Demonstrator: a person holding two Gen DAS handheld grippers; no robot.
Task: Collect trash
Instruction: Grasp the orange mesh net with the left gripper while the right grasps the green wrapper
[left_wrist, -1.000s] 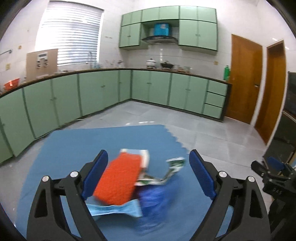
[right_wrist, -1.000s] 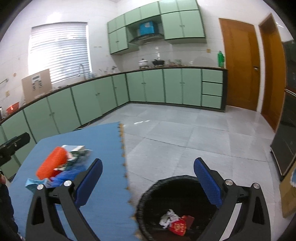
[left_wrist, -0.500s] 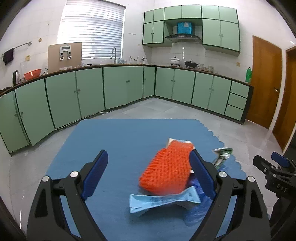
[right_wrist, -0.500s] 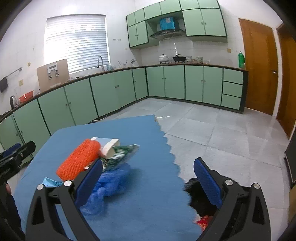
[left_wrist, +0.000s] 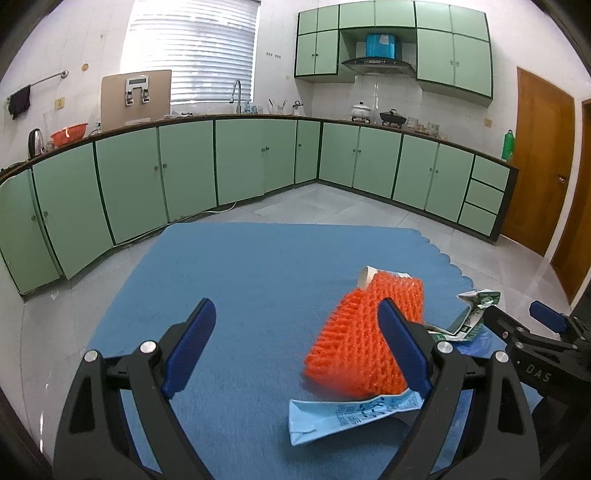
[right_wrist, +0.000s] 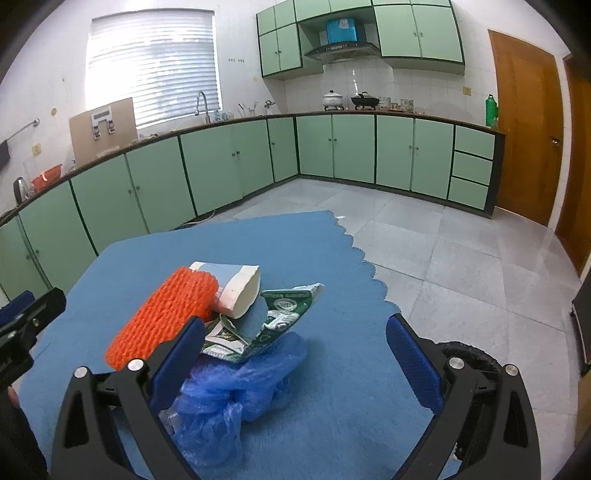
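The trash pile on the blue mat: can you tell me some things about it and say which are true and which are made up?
1. The orange foam net lies on the blue mat. True.
2. The left gripper is squeezing the orange net. False: its jaws are open and empty.
3. A blue plastic bag sits at the near side of the pile. True.
4. The green and white carton is standing tall and neat. False: it is crushed flat.
5. The right gripper holds the bag. False: it is open, holding nothing.

Orange netted foam sleeve (left_wrist: 364, 341), blue mat (left_wrist: 240, 288), crumpled blue plastic bag (right_wrist: 236, 391), green-white carton (right_wrist: 273, 321)
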